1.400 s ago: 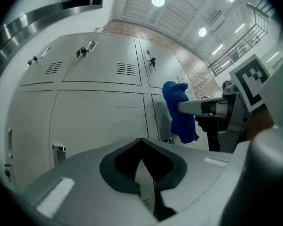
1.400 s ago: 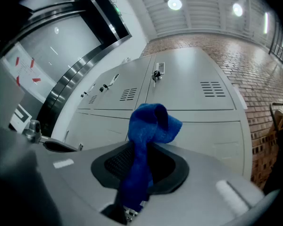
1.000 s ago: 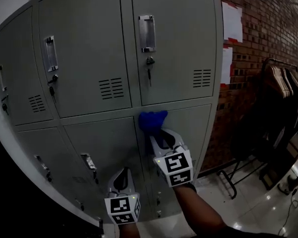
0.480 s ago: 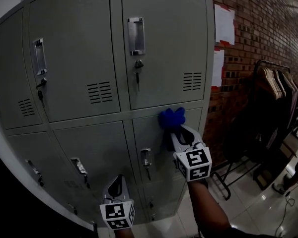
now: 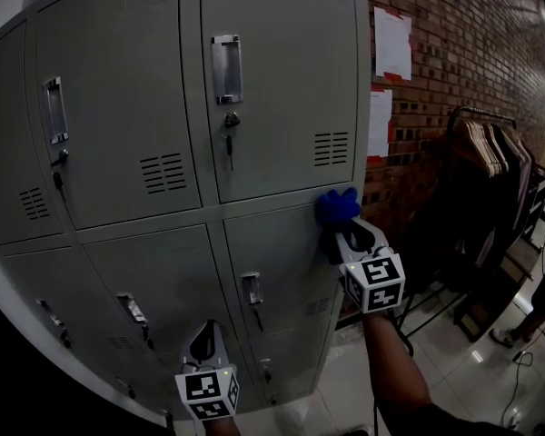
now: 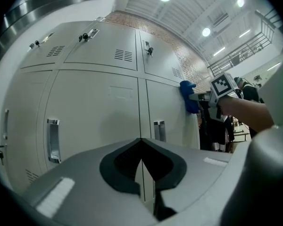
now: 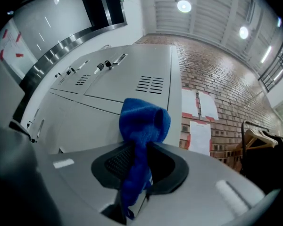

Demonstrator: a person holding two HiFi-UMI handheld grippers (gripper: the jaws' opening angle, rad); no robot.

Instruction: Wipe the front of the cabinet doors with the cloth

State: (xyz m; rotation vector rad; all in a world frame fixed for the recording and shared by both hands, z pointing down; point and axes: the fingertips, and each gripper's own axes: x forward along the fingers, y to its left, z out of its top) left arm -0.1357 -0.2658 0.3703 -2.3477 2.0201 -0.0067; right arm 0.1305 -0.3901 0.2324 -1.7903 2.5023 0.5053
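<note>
1. The blue cloth (image 5: 337, 207) sits bunched in a wad at the top right corner of the lower right door (image 5: 272, 252). It is just under the seam with the upper right door (image 5: 282, 80) and near the cabinet's outer edge, and it appears to be pressed against the metal.
2. The right tool (image 5: 347, 236) has its jaws clamped on the cloth. In the right gripper view only a narrow strip runs down between them, while the bulk flops forward over the tips.
3. The left tool (image 5: 206, 341) hangs low in front of the bottom doors, apart from them, with its jaws together and nothing between them.
4. With so little cloth pinched, drag against the paint could probably pull the strip free, and the wad would drop to the floor.
5. A stroke further right would likely run off the cabinet toward the brick wall (image 5: 454, 62), so the next pass should turn back left or go down.
6. Going down or left, the door's handle (image 5: 252, 291) stands proud and could snag the loose folds.
7. Leaning in too hard could squash the wad flat, letting the hard jaw tips scrape the door.
8. The bunched shape touches only a small patch, so broad areas may be missed unless the passes overlap.
</note>
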